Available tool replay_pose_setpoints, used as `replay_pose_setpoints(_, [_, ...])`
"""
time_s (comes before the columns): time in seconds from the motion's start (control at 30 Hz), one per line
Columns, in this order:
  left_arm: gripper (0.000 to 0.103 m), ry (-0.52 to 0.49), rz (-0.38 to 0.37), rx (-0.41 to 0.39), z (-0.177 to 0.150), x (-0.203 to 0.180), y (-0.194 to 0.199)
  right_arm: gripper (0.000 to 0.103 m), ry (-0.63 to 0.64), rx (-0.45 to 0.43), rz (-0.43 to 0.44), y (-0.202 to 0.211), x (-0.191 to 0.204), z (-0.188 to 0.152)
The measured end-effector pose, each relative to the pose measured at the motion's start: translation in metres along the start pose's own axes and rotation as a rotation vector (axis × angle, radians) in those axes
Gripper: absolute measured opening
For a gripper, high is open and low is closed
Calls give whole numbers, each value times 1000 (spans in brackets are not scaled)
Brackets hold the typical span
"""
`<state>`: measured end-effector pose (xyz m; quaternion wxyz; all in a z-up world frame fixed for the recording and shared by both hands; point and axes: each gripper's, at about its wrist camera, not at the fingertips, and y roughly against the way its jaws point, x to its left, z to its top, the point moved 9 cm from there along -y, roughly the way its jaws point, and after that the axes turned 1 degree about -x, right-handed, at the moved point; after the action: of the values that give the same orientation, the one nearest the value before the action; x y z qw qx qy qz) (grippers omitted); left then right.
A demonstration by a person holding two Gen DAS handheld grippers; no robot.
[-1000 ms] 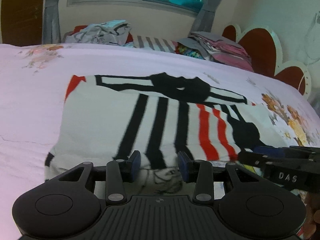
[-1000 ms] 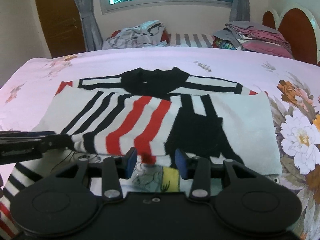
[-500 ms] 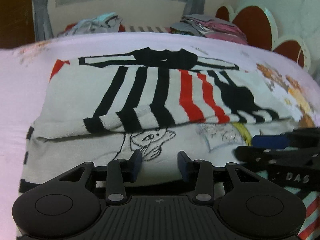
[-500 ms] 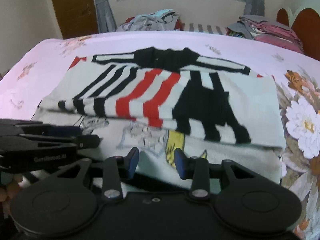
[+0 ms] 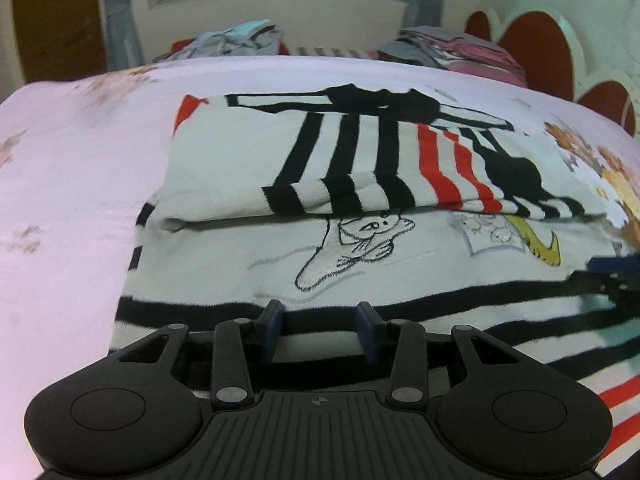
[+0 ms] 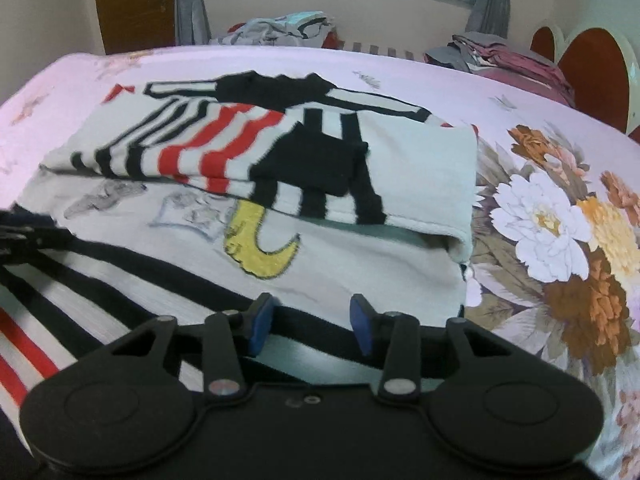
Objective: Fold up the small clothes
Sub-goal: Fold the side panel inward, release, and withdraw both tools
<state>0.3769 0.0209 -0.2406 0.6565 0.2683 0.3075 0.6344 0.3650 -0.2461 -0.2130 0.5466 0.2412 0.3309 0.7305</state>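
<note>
A small white sweater (image 5: 224, 192) with black and red stripes and a cartoon print lies on the bed. It also shows in the right wrist view (image 6: 420, 168). Its sleeves are folded across the chest, leaving the cartoon (image 5: 360, 244) and a yellow shape (image 6: 260, 244) uncovered. My left gripper (image 5: 320, 330) is open and empty above the striped hem near the left side. My right gripper (image 6: 310, 322) is open and empty above the hem near the right side. Each gripper shows at the edge of the other's view.
The bed has a pink floral sheet (image 5: 72, 184) with large flowers (image 6: 552, 220) at the right. Loose clothes (image 6: 284, 28) and a folded stack (image 6: 508, 58) lie at the far edge under the window. A red headboard (image 5: 536, 48) stands at the right.
Both grippers let go of the folded sleeves and pulled back toward the hem. More of the sweater's lower part has come into view.
</note>
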Motion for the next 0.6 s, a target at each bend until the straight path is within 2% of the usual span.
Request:
replay_pose_setpoints(0.07, [40, 32, -28, -9, 1, -7, 8, 39, -7, -11, 44, 5, 13, 4])
replay_pose_setpoints(0.17, [40, 12, -59, -21, 0, -24, 19, 39, 14, -21, 98, 8, 37, 8])
replay_pose_setpoints(0.37, [41, -7, -68, 24, -17, -33, 19, 39, 43, 0, 152, 9, 72, 2])
replay_pose_setpoints(0.5, [41, -80, -54, 21, -28, -29, 19, 40, 48, 14, 142, 14, 81, -10])
replay_pose_setpoints(0.6, [41, -93, -61, 21, -29, -23, 22, 40, 45, 19, 89, 17, 75, -21])
